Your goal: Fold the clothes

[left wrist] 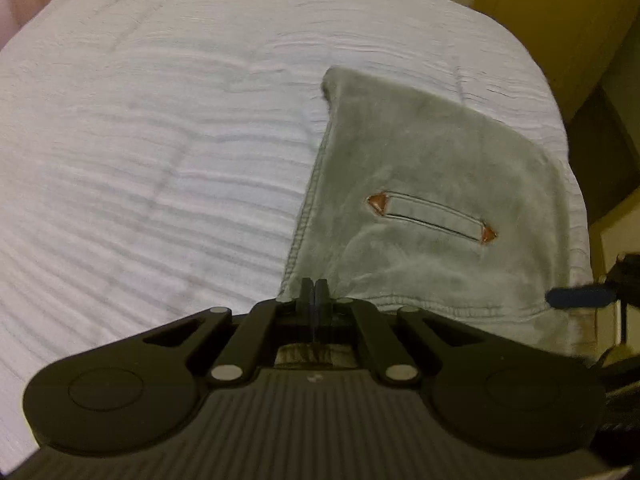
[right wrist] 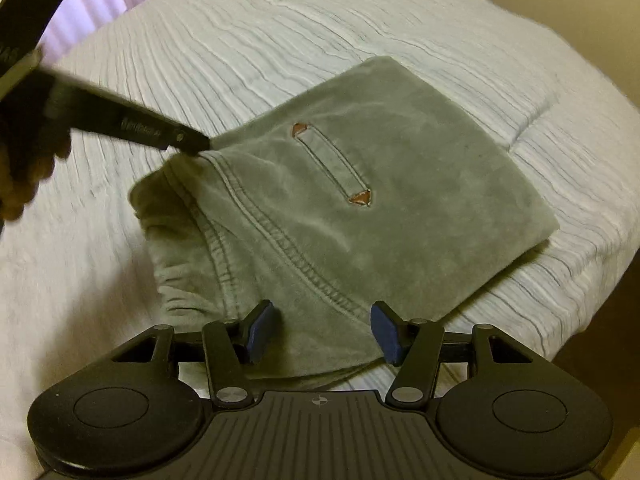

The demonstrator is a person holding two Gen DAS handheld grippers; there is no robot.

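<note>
Legibly, nothing can be read: a strip of pale lettering runs along the left gripper's (right wrist: 200,142) black finger in the right wrist view, but blur leaves it unreadable, and a fragment of large letters on the bar at the upper left edge is equally unclear.

Folded grey-green velvet trousers (right wrist: 360,200) lie on a white ribbed bedspread (right wrist: 280,20), toward the bedspread's near right edge. A welt pocket (right wrist: 330,162) with brown triangular end tabs faces up on the top layer. The elastic waistband (right wrist: 172,280) is bunched at the side of the stack nearest the left gripper.

Left gripper (left wrist: 315,292): jaws closed flush, pads together. Its tips sit at the trousers' seamed edge; whether fabric is pinched between them cannot be determined. From the right wrist view, this gripper reaches in from the upper left and points steeply down, with its tip at the trousers' corner beside the waistband. A blurred hand (right wrist: 24,172) holds it.

Right gripper (right wrist: 322,330): jaws parted, blue pads (right wrist: 260,330) apart, nothing clamped. It points steeply down over the near edge of the trousers, and the fabric shows in the gap between the pads. In the left wrist view, one blue pad (left wrist: 576,298) enters at the trousers' right edge.
</note>
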